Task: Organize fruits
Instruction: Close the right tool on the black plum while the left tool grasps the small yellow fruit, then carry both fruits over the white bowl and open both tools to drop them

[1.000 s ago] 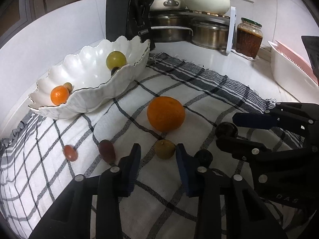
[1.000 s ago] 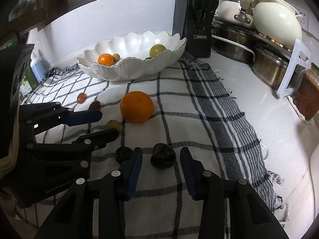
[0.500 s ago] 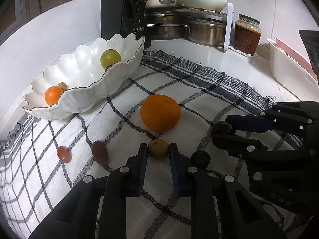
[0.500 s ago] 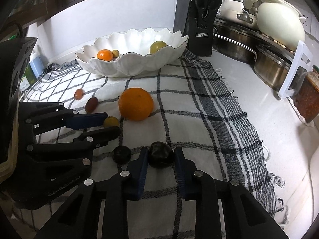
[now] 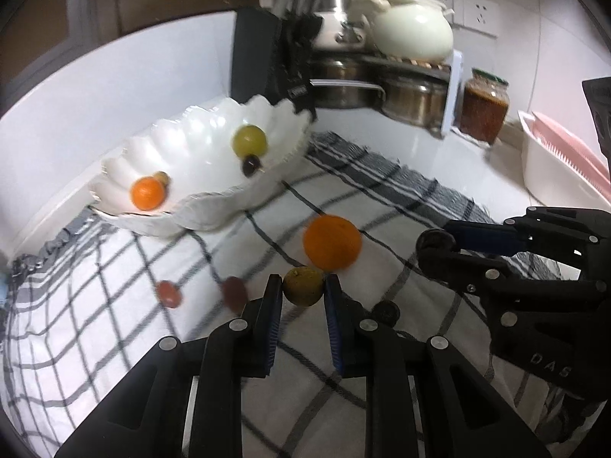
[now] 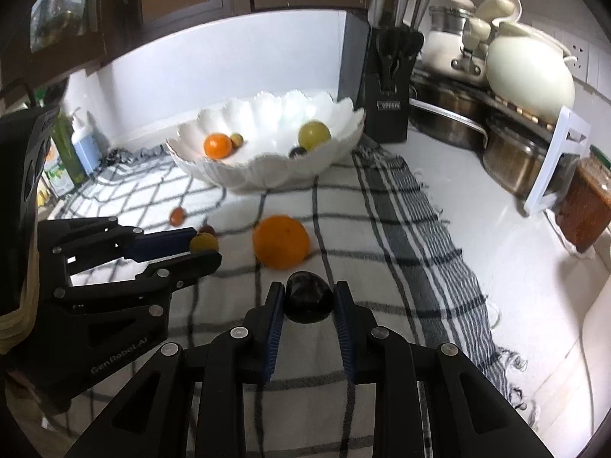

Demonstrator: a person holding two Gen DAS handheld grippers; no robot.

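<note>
My left gripper [image 5: 303,289] has its jaws clamped on a small yellow-green fruit [image 5: 303,285], the blue pads pressing it from both sides, just in front of the big orange [image 5: 332,242]. My right gripper [image 6: 308,297] has its jaws clamped on a dark plum [image 6: 308,297], gripped at its sides just above the checked cloth [image 6: 401,206] that covers the surface.

The orange lies on the cloth between the two grippers and the white scalloped bowl [image 6: 263,175]. In the bowl I see a small orange citrus [image 6: 218,145] with a little brownish fruit [image 6: 236,139] touching it on one side, and a green grape-like fruit [image 6: 314,134] with a small dark berry [image 6: 297,152] just beside it on the other.

Loose on the cloth are a small red fruit [image 5: 168,293] and a dark red oval fruit [image 5: 233,293] to the left of my left gripper, and a small black fruit [image 5: 386,310] just to its right, partly hidden by the finger.

Behind the bowl stands a black knife block [image 6: 389,87]. Steel pots [image 6: 511,160] and a cream ceramic pot [image 6: 529,76] sit in the corner, with a jar of reddish-brown paste [image 5: 484,110] near them.
</note>
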